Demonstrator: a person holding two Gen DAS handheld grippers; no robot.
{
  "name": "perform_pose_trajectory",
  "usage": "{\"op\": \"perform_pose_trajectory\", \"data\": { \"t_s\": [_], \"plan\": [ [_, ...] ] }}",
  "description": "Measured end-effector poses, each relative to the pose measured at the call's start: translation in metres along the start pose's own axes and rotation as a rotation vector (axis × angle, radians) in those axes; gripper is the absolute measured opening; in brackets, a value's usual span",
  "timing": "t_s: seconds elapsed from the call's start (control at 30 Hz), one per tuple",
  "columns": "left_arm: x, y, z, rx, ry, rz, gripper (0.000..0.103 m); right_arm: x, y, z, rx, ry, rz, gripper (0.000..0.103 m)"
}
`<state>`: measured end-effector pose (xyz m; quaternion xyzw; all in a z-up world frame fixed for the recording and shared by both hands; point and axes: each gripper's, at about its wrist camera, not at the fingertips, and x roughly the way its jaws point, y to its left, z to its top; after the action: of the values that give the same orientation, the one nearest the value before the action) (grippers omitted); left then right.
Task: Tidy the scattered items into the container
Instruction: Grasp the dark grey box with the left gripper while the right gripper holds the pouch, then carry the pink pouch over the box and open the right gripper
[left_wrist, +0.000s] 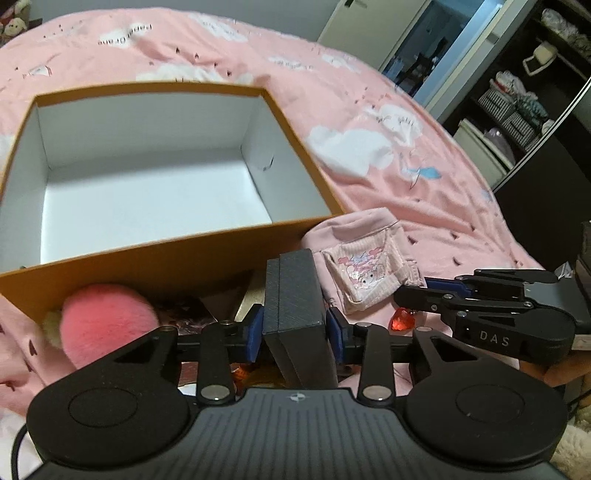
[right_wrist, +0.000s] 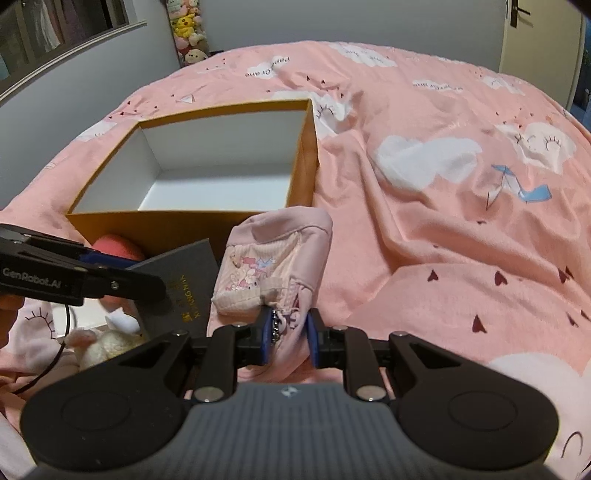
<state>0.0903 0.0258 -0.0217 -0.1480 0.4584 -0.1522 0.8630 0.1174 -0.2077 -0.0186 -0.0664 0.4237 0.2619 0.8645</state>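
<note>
An open orange box (left_wrist: 147, 258) with a bare white inside sits on the pink bed; it also shows as the orange box (right_wrist: 166, 221) in the right wrist view. My left gripper (left_wrist: 295, 332) is shut on a dark grey textured case (left_wrist: 295, 291), held just in front of the box's near wall. In the right wrist view the case (right_wrist: 188, 280) carries gold lettering, and the left gripper (right_wrist: 129, 277) reaches in from the left. My right gripper (right_wrist: 290, 332) is shut on a pink cartoon-print pouch (right_wrist: 277, 254). The pouch (left_wrist: 365, 266) lies right of the case, with the right gripper (left_wrist: 410, 291) at its edge.
A fluffy pink pompom (left_wrist: 107, 321) rests against the box's front wall. A red gem (left_wrist: 402, 319) lies under the right gripper, and a white plush (right_wrist: 107, 343) sits at lower left. The pink bedspread (right_wrist: 443, 221) stretches right. Dark shelves (left_wrist: 517, 110) stand beyond the bed's edge.
</note>
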Motion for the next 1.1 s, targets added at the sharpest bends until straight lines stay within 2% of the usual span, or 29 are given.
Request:
{"op": "perform_pose_trajectory", "data": {
  "t_s": [0.33,0.47,0.63,0.73,0.83,1.1],
  "plan": [
    [-0.055,0.017,0.008,-0.029,-0.123,0.017,0.042,-0.027,0.017,0.029,-0.038,-0.071,0.082,0.02],
    [-0.074,0.029,0.018,-0.06,-0.174,0.022,0.042,-0.036,0.028,0.052,-0.069,-0.117,0.135,0.02],
    [-0.095,0.044,0.039,-0.085,-0.267,0.073,0.041,-0.029,0.05,0.087,-0.142,-0.177,0.175,0.02],
    [-0.098,0.059,0.052,-0.112,-0.3,0.124,0.04,-0.008,0.062,0.108,-0.157,-0.183,0.2,0.02],
    [-0.091,0.078,0.064,-0.142,-0.286,0.153,0.039,0.026,0.072,0.125,-0.152,-0.15,0.22,0.02],
    [-0.062,0.127,0.074,-0.261,-0.25,0.182,0.039,0.127,0.097,0.143,-0.115,0.037,0.266,0.02]
  ]
}}
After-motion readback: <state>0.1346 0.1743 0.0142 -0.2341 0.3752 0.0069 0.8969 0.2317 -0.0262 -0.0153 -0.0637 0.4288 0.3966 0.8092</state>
